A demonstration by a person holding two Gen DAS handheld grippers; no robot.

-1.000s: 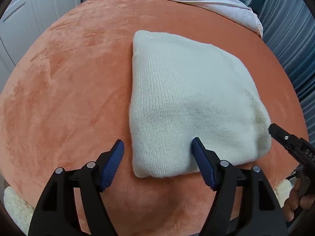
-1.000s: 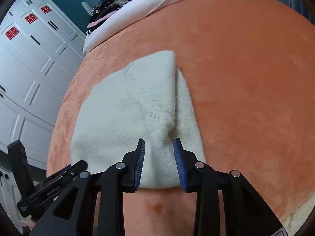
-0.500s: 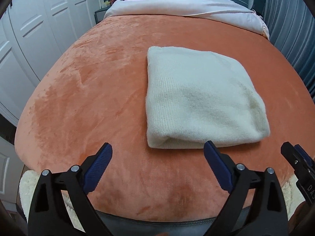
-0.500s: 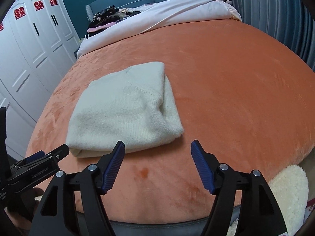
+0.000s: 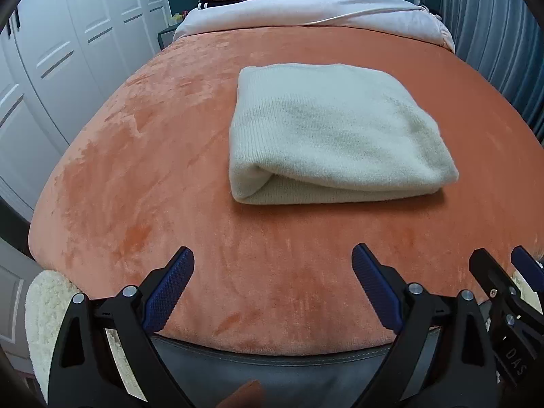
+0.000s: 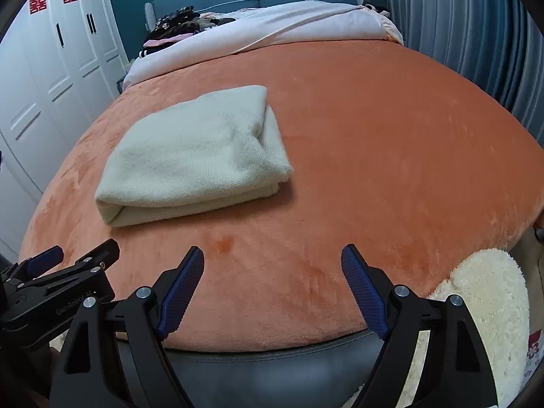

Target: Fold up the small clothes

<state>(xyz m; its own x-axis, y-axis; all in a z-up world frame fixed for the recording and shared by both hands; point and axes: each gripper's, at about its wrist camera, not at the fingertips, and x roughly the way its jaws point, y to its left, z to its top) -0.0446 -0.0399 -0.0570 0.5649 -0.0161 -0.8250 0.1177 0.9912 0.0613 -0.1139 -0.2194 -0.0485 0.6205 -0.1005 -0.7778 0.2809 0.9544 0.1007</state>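
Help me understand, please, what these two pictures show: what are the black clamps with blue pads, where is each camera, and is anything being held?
No robot arm here: a person carries a two-finger clamp in each hand, each with a wide-angle camera looking along its fingers. One picture looks past the left gripper, the other past the right gripper. Both are open and empty; the right one's jaws have just been opening. A folded cream knit garment lies on the orange blanket covering a bed, apart from both grippers. A fluffy white rug lies by the bed.

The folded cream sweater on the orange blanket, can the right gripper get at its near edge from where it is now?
Probably yes. The right gripper is open and holds nothing, and only bare orange blanket lies between it and the folded cream sweater.
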